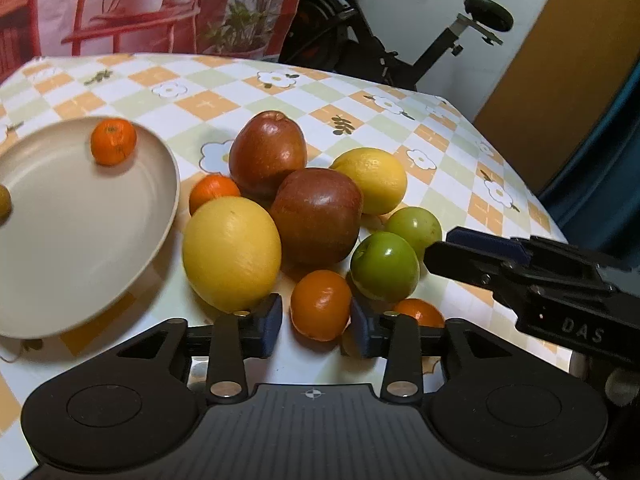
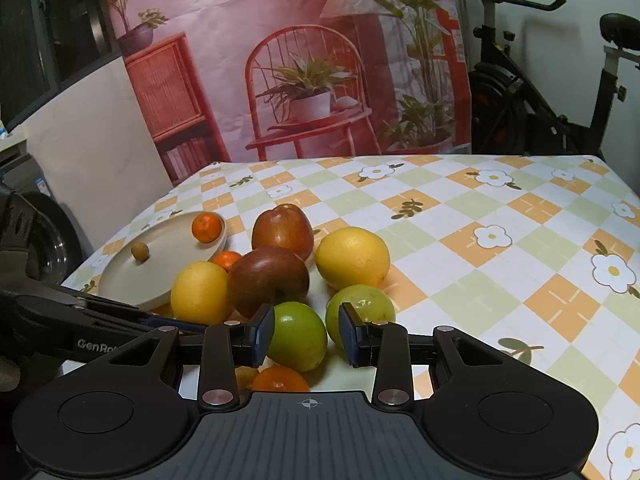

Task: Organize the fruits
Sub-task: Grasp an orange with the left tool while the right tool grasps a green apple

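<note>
A pile of fruit lies on the checkered tablecloth: two red apples [image 1: 316, 216], two lemons [image 1: 232, 252], two green fruits [image 1: 385, 266] and small oranges. My left gripper [image 1: 316, 322] is open, its pads either side of a small orange [image 1: 320, 304], not closed on it. My right gripper [image 2: 306, 334] is open around the near green fruit [image 2: 298, 336]; it shows in the left wrist view [image 1: 440, 252] too. A beige plate [image 1: 80, 216] on the left holds one orange [image 1: 113, 141] and a small olive-coloured fruit [image 2: 140, 250].
Another small orange [image 1: 420, 312] lies by the left gripper's right finger. The table edge runs along the right [image 1: 540, 208]. An exercise bike [image 1: 400, 40] and a printed backdrop [image 2: 300, 60] stand behind the table.
</note>
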